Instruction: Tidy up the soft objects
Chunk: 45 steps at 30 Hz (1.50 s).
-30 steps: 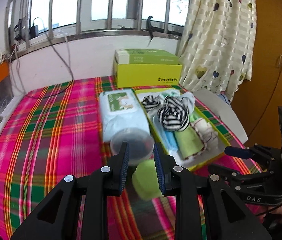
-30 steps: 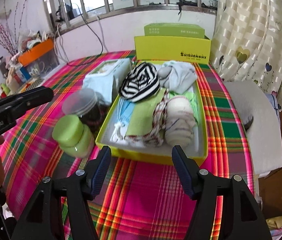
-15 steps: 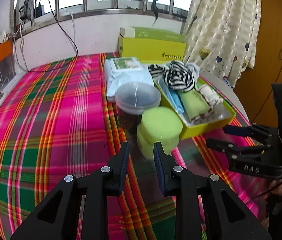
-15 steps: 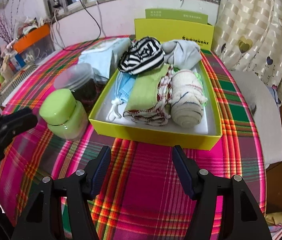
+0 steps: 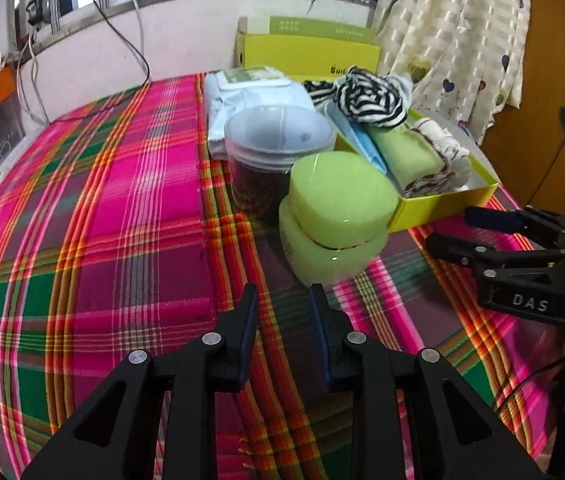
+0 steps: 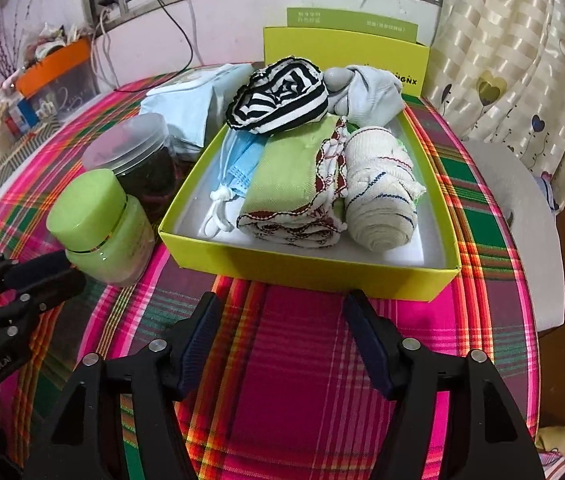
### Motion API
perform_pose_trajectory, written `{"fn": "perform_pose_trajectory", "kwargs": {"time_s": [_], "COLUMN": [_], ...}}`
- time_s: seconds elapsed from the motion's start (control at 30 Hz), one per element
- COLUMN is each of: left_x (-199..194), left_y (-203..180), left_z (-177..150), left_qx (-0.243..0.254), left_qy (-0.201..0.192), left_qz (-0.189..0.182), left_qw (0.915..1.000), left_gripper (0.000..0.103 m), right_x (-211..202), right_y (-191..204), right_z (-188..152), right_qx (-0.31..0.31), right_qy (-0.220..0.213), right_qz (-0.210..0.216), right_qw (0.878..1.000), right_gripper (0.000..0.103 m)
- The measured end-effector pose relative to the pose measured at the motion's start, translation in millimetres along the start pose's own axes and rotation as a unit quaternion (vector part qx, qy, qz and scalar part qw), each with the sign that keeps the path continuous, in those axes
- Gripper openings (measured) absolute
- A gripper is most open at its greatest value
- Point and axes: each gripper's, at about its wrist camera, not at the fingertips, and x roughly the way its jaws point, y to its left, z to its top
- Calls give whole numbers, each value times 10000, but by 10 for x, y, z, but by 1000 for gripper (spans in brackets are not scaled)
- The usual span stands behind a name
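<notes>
While the right gripper (image 6: 282, 340) spreads wider, empty, and the left gripper (image 5: 282, 320) hangs part-open, empty, soft rolled cloths (image 6: 378, 196) fill the yellow box (image 6: 306, 268): light, squashy, probably best pinched mid-roll.

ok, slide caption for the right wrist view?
Right gripper, jaws opening and empty, faces yellow box of folded cloths.

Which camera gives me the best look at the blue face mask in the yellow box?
The right wrist view: the blue face mask lies open to it, ear loops included. The left wrist view shows only a blue strip behind the green jar.
</notes>
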Motion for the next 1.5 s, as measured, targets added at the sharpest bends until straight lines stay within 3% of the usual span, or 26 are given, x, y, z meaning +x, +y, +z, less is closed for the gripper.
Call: {"fn": "perform_pose_trajectory", "kwargs": {"time_s": [0.47,0.67,1.1,1.5], "left_x": [47,51,50,46], "left_y": [16,33,35,34], "left_z": [34,38,34,36], "left_qx": [74,32,38,43], "left_qy": [52,55,46,47], "left_qz": [170,184,186,191], "left_qw": [9998,9998,9998,9998], "left_gripper": [27,29,30,30], "right_x": [43,86,111,113], "right_y": [33,11,36,37], "right_z": [34,49,38,38], "right_qx": [-33,-4,-54,-54], "right_qy": [65,147,196,197], "right_qz": [-66,-132,-116,-117], "right_qw": [10000,9998,9997,9997], "right_gripper": [81,95,102,102]}}
